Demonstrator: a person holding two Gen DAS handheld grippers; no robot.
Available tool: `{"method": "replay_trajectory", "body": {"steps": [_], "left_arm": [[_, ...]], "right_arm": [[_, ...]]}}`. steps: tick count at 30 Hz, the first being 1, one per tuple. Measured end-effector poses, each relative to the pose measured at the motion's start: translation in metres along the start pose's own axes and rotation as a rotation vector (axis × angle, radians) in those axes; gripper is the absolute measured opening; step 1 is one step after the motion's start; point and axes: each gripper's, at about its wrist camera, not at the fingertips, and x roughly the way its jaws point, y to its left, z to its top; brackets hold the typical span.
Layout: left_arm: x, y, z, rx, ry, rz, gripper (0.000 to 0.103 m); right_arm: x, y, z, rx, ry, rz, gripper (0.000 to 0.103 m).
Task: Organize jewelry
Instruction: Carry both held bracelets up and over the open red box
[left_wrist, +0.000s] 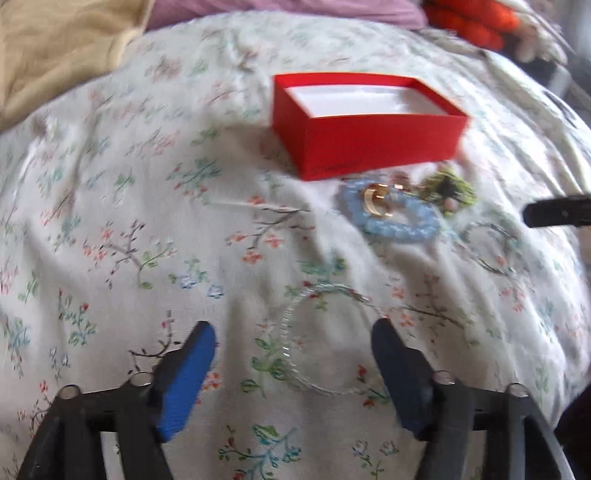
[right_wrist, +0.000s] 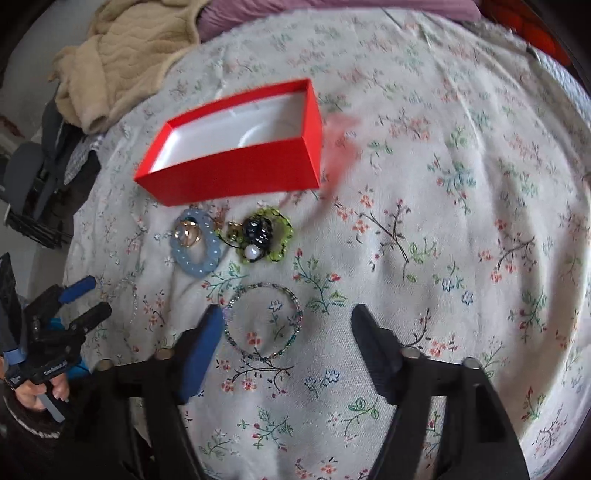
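An open red box (left_wrist: 369, 122) (right_wrist: 236, 147) with a white inside lies on the floral bedsheet. In front of it lie a pale blue beaded bracelet (left_wrist: 391, 218) (right_wrist: 195, 251) with a gold ring (left_wrist: 373, 199) (right_wrist: 188, 230) on it, and a green beaded piece with black and pearl beads (left_wrist: 450, 188) (right_wrist: 264, 234). A clear beaded bracelet (left_wrist: 321, 339) lies between my open left gripper's (left_wrist: 293, 332) fingers. A dark multicolour beaded bracelet (right_wrist: 262, 321) (left_wrist: 491, 247) lies between my open right gripper's (right_wrist: 286, 317) fingers, touching the left one. Both grippers are empty.
A beige blanket (right_wrist: 122, 59) (left_wrist: 55, 48) and a purple cloth (right_wrist: 332, 7) lie at the back. An orange item (left_wrist: 476, 18) sits at the back right. The left gripper shows at the right wrist view's left edge (right_wrist: 79, 299). The bed's edge is on the left.
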Motion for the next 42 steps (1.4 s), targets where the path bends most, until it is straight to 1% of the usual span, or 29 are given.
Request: {"method": "replay_trajectory", "body": {"steps": [3, 6, 8, 10, 12, 15, 20, 23, 25, 26, 28, 29, 31, 38, 42], "left_arm": [[0.003, -0.009, -0.008, 0.053, -0.013, -0.023, 0.081], [0.010, -0.018, -0.016, 0.101, -0.019, -0.042, 0.082], [0.016, -0.020, -0.022, 0.124, -0.016, -0.038, 0.082], [0.021, -0.022, -0.026, 0.137, -0.016, -0.035, 0.083], [0.024, -0.022, -0.027, 0.143, -0.030, -0.033, 0.085], [0.026, -0.020, -0.026, 0.128, -0.045, -0.049, 0.085], [0.027, -0.016, -0.021, 0.101, -0.045, -0.077, 0.084], [0.027, -0.016, -0.020, 0.100, -0.050, -0.074, 0.079], [0.027, -0.015, -0.019, 0.094, -0.051, -0.075, 0.076], [0.026, -0.014, -0.019, 0.091, -0.052, -0.077, 0.074], [0.025, -0.012, -0.018, 0.088, -0.053, -0.081, 0.068], [0.025, -0.012, -0.017, 0.087, -0.053, -0.082, 0.066], [0.025, -0.012, -0.017, 0.084, -0.054, -0.084, 0.064], [0.022, -0.014, -0.014, 0.079, -0.062, -0.087, 0.059], [0.019, -0.017, -0.012, 0.090, -0.068, -0.084, 0.059]], "right_arm": [[0.006, 0.012, -0.010, -0.091, -0.003, 0.016, 0.077], [0.019, 0.022, -0.025, -0.200, -0.006, -0.023, 0.077], [0.028, 0.028, -0.035, -0.279, -0.009, -0.057, 0.077], [0.032, 0.035, -0.044, -0.357, -0.034, -0.095, 0.081], [0.036, 0.039, -0.048, -0.401, -0.054, -0.111, 0.084], [0.038, 0.038, -0.048, -0.411, -0.072, -0.110, 0.086], [0.041, 0.040, -0.043, -0.405, -0.081, -0.118, 0.086], [0.043, 0.043, -0.040, -0.407, -0.082, -0.118, 0.085], [0.044, 0.044, -0.036, -0.408, -0.082, -0.112, 0.078], [0.043, 0.045, -0.035, -0.409, -0.081, -0.106, 0.076], [0.043, 0.046, -0.034, -0.410, -0.076, -0.093, 0.067], [0.043, 0.046, -0.034, -0.411, -0.075, -0.089, 0.065], [0.044, 0.048, -0.035, -0.414, -0.072, -0.081, 0.058], [0.043, 0.050, -0.033, -0.421, -0.073, -0.080, 0.056], [0.042, 0.050, -0.033, -0.420, -0.075, -0.080, 0.056]]}}
